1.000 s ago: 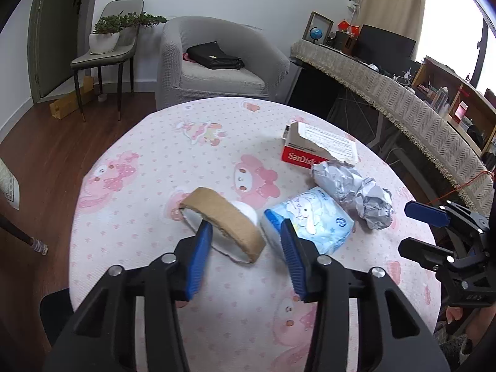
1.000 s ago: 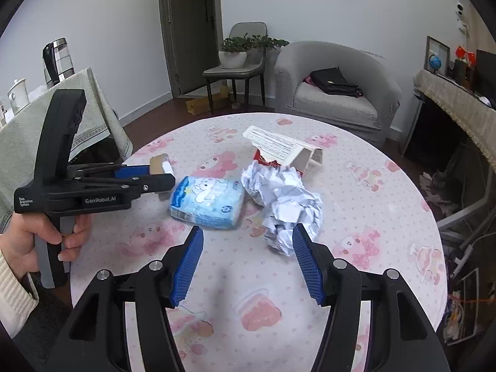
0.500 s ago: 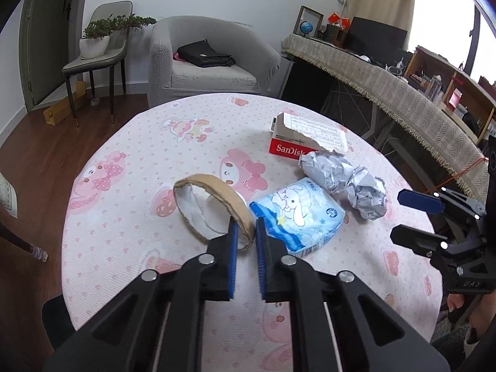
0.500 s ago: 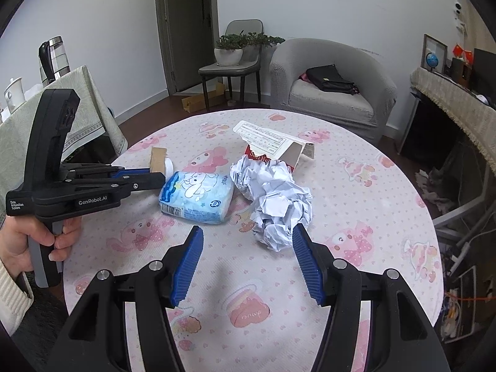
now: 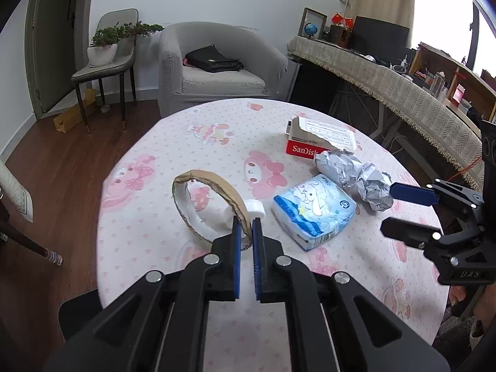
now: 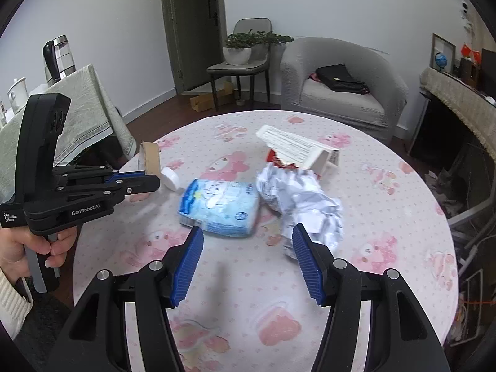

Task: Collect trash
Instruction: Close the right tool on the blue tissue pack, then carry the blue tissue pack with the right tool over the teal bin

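A brown cardboard tape ring (image 5: 204, 176) stands tilted on the pink-print table (image 5: 145, 217). My left gripper (image 5: 244, 226) is closing its last bit, with both pads pressed on the ring's near wall. A white cap (image 5: 255, 208) lies just behind that wall. The right wrist view shows the same grip (image 6: 152, 176) on the ring (image 6: 151, 158). My right gripper (image 6: 248, 238) is open with nothing between its fingers. It hovers before the blue tissue pack (image 6: 220, 207) and the crumpled paper (image 6: 303, 198).
A torn red SanDisk box (image 5: 313, 142) sits at the far side of the table. A hand (image 6: 18, 248) holds the left gripper's handle. A grey armchair (image 5: 217, 71), a chair with a plant (image 5: 102, 52) and a draped bench (image 5: 387, 83) surround the table.
My left gripper's jaws have come together from wide open onto the ring's near wall, and the ring now stands more upright. The right gripper edged closer to the paper and tissue pack, still open.
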### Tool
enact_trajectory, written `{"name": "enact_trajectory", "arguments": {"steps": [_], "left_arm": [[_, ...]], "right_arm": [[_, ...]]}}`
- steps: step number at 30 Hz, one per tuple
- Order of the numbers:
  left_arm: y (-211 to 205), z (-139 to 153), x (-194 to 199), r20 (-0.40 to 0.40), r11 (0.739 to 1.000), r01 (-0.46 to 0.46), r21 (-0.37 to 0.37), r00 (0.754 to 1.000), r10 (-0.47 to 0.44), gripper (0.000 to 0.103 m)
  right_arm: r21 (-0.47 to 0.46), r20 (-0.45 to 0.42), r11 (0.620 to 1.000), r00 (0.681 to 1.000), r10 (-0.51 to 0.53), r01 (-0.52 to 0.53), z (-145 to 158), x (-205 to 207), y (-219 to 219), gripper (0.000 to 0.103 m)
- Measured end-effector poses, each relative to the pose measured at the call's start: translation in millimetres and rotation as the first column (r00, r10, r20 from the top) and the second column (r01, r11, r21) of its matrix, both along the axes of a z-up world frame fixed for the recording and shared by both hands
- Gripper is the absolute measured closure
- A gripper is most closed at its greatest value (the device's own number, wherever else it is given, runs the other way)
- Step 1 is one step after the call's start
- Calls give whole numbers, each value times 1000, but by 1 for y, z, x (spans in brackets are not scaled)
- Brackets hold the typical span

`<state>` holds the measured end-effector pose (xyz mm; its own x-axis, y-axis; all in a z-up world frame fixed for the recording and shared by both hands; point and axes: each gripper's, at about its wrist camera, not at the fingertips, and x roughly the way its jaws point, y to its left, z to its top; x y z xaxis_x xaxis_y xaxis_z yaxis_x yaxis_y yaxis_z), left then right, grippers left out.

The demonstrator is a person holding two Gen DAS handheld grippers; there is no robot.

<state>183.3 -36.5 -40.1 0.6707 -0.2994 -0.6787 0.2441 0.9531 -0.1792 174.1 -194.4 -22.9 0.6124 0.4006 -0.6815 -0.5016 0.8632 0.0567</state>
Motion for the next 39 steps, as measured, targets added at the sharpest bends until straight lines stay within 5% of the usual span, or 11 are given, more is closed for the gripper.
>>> {"name": "enact_trajectory", "arguments": {"steps": [4,23,34,35,36,39], "left_arm": [[6,2,-2,-3,1000,-2,5,1000,2,96],[25,7,-24,7,998,-5,55,1000,4,96],[54,14,-35,15,998,-43,45,999,42,96],[56,15,-36,16,998,-46,45,999,46,96],[60,15,-38,16,998,-51,45,999,50,96],[70,16,-42,14,997,-65,48,998,64,96]], "right_arm": [[-15,-45,999,999,28,-29,-9,4,19,30],[-83,-104,995,992,-68,60,-28,27,59,18],[-121,-103,986,986,-131,118,-34,42,73,17],[-120,-102,985,985,-138,125,-33,43,73,18],[-117,-98,984,984,-147,136,-31,44,73,30],[-72,-113,988,983,-147,140,-24,45,74,36]]}}
